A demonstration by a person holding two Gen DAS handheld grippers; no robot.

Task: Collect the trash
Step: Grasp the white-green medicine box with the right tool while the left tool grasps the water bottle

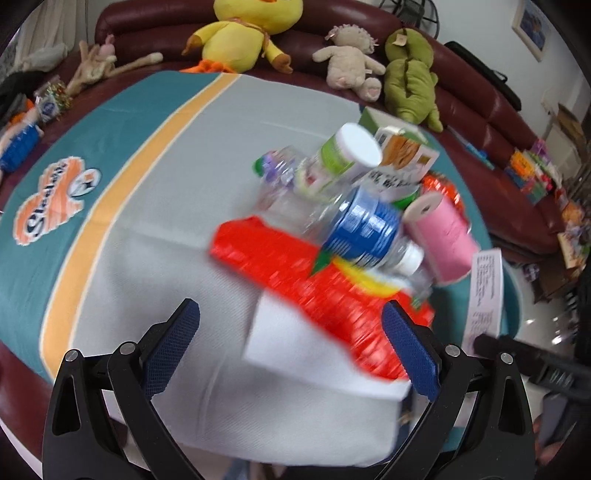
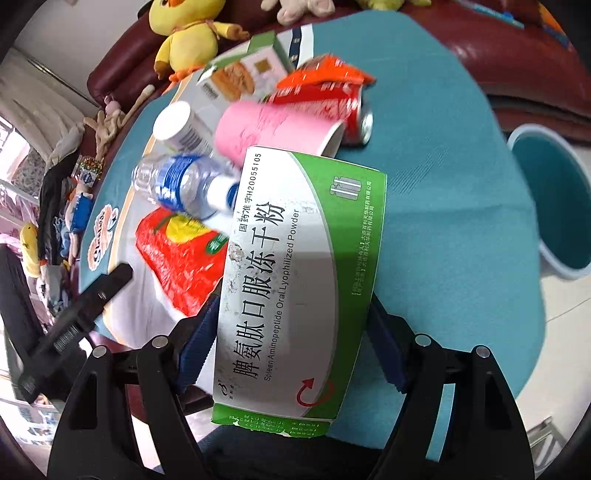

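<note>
My right gripper (image 2: pixel 291 314) is shut on a green and white medicine box (image 2: pixel 295 266), held above the table edge. The box's edge also shows in the left wrist view (image 1: pixel 484 295). My left gripper (image 1: pixel 291 325) is open and empty, over a red snack bag (image 1: pixel 314 284) and a white napkin (image 1: pixel 295 332). Behind lies a pile: a blue-labelled water bottle (image 1: pixel 365 232), a pink roll (image 1: pixel 443 232), a white-capped jar (image 1: pixel 347 151), a food carton (image 1: pixel 402 147) and a red can (image 2: pixel 332 107).
A teal bin (image 2: pixel 554 199) stands on the floor right of the table. The table wears a teal, orange and grey cloth (image 1: pixel 147 166). Plush toys (image 1: pixel 240 33) sit on a dark red sofa (image 1: pixel 498 147) behind it.
</note>
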